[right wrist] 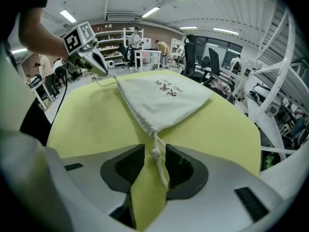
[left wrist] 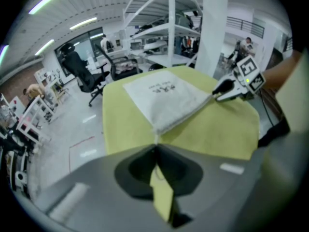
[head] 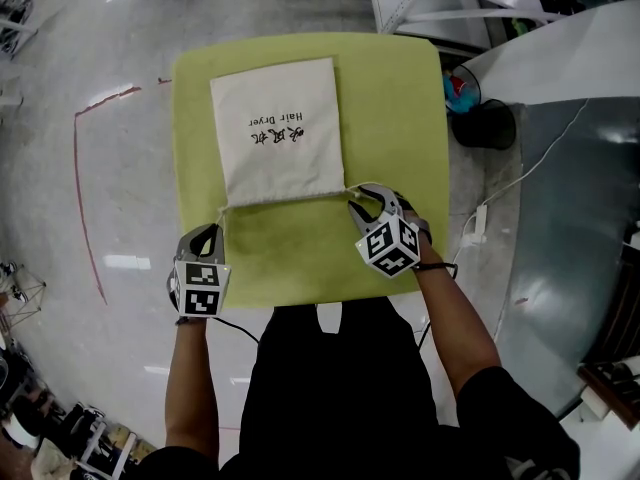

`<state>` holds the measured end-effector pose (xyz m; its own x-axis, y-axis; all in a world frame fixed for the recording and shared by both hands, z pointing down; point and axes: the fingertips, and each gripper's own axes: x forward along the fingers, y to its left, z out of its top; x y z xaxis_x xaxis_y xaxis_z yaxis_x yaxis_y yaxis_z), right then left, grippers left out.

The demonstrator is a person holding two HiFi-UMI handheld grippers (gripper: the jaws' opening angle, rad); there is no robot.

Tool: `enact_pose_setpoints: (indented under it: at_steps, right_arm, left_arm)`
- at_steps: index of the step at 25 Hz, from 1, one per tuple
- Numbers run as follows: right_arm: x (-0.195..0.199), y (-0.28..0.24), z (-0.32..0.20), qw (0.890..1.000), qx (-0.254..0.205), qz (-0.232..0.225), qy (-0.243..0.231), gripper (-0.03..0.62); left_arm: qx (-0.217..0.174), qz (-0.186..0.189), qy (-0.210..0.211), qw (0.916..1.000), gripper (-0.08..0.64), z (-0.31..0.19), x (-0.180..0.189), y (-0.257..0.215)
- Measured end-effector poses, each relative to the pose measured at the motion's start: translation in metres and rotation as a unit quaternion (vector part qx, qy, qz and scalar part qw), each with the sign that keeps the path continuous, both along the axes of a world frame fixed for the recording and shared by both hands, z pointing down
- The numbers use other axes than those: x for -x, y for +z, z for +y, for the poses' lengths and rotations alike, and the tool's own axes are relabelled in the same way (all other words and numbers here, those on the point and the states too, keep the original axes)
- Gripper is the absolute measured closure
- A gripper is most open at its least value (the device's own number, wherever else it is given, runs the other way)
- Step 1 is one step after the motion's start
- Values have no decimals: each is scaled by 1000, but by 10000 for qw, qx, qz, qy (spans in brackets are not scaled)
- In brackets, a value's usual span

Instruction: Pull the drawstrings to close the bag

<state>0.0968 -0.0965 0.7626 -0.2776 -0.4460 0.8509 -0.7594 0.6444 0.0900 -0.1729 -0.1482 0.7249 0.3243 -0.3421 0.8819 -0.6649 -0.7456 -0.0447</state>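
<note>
A white cloth bag [head: 280, 128] printed "Hair Dryer" lies flat on the yellow-green table [head: 400, 108], its gathered mouth toward me. My left gripper [head: 216, 230] sits at the mouth's left corner, shut on the left drawstring [left wrist: 155, 138], which runs taut from the bag [left wrist: 166, 98] into the closed jaws [left wrist: 155, 150]. My right gripper [head: 362, 200] is at the mouth's right corner, open. The right drawstring [right wrist: 161, 170] and its knot [right wrist: 154, 153] lie loose between the spread jaws, touching neither pad. Each gripper shows in the other's view.
A black bin [head: 485, 123] stands on the floor right of the table, with a white cable and power strip [head: 478, 223] nearby. Red tape [head: 80, 188] marks the floor at left. White shelving [left wrist: 169, 28] and an office chair [left wrist: 79, 74] stand beyond the table.
</note>
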Motion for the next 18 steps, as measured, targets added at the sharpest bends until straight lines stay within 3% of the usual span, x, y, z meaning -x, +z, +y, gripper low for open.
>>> enact_pose_setpoints:
  at_steps: [6, 12, 18]
  right_arm:
    - [3, 4, 0, 9997, 236, -54, -83, 495]
    - [2, 6, -1, 9966, 624, -507, 167, 512]
    - [1, 5, -1, 9961, 660, -558, 154, 555]
  left_arm:
    - [58, -18, -55, 10000, 546, 2, 3, 1]
    - [64, 18, -38, 10000, 546, 1, 3, 0]
    - [102, -30, -29, 9999, 546, 0, 3, -1]
